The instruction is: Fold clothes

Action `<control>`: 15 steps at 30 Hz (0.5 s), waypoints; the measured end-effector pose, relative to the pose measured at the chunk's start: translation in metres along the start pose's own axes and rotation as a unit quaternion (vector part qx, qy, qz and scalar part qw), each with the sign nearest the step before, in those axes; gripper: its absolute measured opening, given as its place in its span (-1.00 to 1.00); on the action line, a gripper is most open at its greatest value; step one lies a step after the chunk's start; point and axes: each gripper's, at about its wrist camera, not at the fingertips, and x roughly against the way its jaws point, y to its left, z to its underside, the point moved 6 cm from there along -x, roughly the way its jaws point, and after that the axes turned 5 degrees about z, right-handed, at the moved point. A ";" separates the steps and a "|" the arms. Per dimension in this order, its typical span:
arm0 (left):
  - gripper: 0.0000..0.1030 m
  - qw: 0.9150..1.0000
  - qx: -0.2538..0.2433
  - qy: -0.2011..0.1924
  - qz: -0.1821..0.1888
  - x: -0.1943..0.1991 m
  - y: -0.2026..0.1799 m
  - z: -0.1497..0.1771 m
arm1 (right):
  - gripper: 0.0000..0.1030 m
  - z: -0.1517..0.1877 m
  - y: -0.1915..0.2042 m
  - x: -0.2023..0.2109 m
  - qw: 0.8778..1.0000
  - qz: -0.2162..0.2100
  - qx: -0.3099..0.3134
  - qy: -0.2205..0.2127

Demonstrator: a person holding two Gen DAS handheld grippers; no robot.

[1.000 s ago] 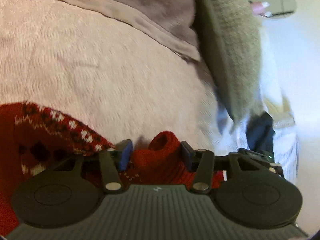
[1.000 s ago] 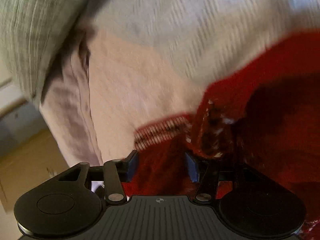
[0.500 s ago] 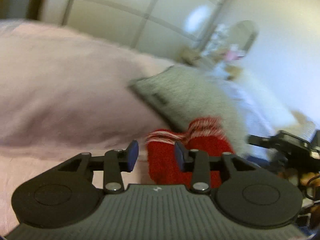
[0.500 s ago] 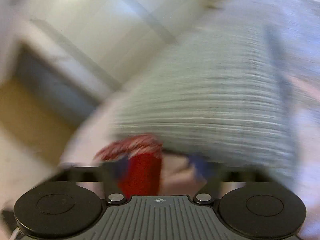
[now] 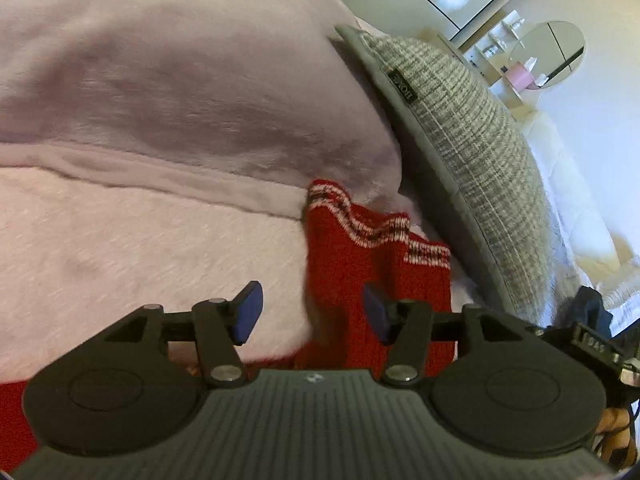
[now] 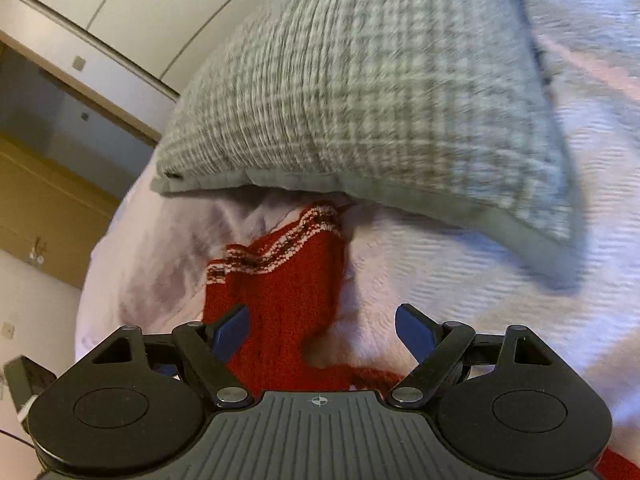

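From the left wrist camera we see our left gripper (image 5: 310, 314) with its blue-padded fingers (image 5: 248, 312) spread wide and nothing pinched between them. The red knitted sweater (image 5: 360, 264) lies on the pale pink bedspread (image 5: 120, 248) just ahead. Its hem, banded in white and dark stripes (image 5: 360, 224), points away from us toward a lilac fleece blanket (image 5: 180, 92) that is heaped across the bed. The right finger sits over the red knit, while the left finger hangs over bare bedspread. To the right, a grey woven cushion (image 5: 472, 128) with a small dark label leans beside the blanket. Beyond it, a round mirror (image 5: 556, 52) and a pink object stand on a shelf against the wall. A sliver of red fabric also shows at the lower left edge.

From the right wrist camera we see our right gripper (image 6: 324, 330) with its jaws also wide apart and holding nothing. The red sweater (image 6: 288, 296) runs from under the gripper body up toward the grey woven cushion (image 6: 380, 92), and its striped hem (image 6: 280, 248) ends just short of the cushion's lower edge. The left finger (image 6: 232, 328) overlaps the red knit. The right finger is over the white textured bedspread (image 6: 460, 264). A wooden floor (image 6: 44, 208) and pale wall panels appear at the left.
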 end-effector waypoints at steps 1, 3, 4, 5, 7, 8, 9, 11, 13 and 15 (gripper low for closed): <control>-0.12 1.000 -0.010 0.005 0.001 -0.008 -0.004 -0.001 | 0.48 -0.001 0.001 -0.012 1.000 0.001 -0.003 0.009; -0.91 0.999 -0.031 0.015 0.003 -0.023 -0.011 -0.004 | -0.96 0.000 0.001 -0.036 1.000 0.006 -0.003 0.029; -0.93 0.999 -0.041 0.019 0.004 -0.031 -0.014 -0.005 | -0.95 0.002 0.001 -0.047 0.999 0.023 0.013 0.037; -0.94 0.998 -0.065 0.011 -0.005 -0.031 -0.016 -0.007 | -0.95 0.002 0.003 -0.054 0.998 0.039 0.036 0.034; -0.92 0.992 -0.121 -0.015 -0.028 -0.026 -0.018 -0.010 | -0.95 -0.003 0.014 -0.049 0.990 0.067 0.123 -0.020; -0.84 0.991 -0.122 -0.012 -0.043 -0.023 -0.012 -0.010 | -0.94 -0.004 0.017 -0.048 0.986 0.069 0.147 -0.030; -0.67 0.992 -0.116 -0.006 -0.058 -0.020 -0.004 -0.009 | -0.90 -0.004 0.018 -0.048 0.984 0.073 0.162 -0.034; -0.36 0.992 -0.093 -0.004 -0.080 -0.008 0.014 -0.007 | -0.26 -0.004 0.005 -0.046 0.986 0.084 0.141 -0.010; -0.36 0.996 -0.054 -0.017 -0.073 0.017 0.036 -0.005 | -0.18 -0.003 -0.020 -0.025 0.994 0.067 0.089 -0.005; -0.31 0.998 -0.015 -0.023 -0.058 0.046 0.061 -0.002 | -0.18 0.002 -0.046 -0.002 0.997 0.050 0.053 0.009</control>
